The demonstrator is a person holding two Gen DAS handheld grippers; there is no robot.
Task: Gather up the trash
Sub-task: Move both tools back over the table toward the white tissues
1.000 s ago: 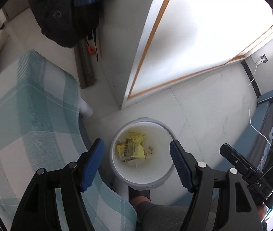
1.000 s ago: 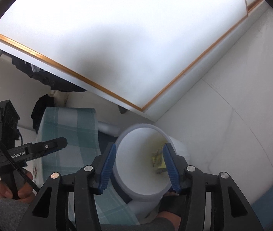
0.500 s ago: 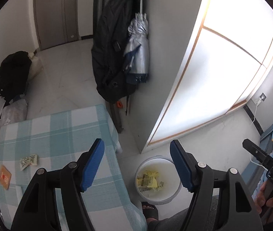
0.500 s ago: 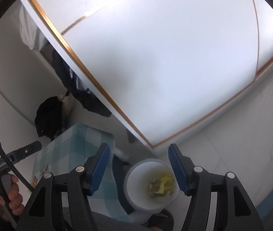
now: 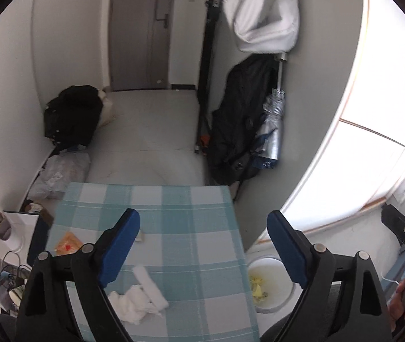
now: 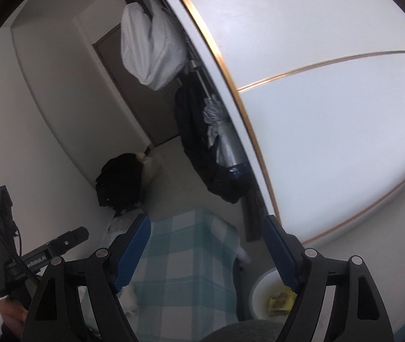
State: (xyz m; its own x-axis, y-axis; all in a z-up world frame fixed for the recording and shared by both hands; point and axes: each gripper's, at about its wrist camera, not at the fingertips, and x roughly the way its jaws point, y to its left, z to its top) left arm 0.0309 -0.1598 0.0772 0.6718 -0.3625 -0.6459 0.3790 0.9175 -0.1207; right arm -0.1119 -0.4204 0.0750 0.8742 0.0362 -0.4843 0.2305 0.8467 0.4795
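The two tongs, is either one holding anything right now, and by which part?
Nothing is held. The left tongs and the right tongs are both opening, with nothing between their jaws.

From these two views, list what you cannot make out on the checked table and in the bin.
- Small packet, left wrist view: mostly hidden behind the left tongs' finger.
- Orange wrapper, left wrist view: its print is too small to read.
- Bin, right wrist view: partly hidden by the right tongs' finger.
- Yellow wrappers inside: too small to count.
- Table: near edge cut off.
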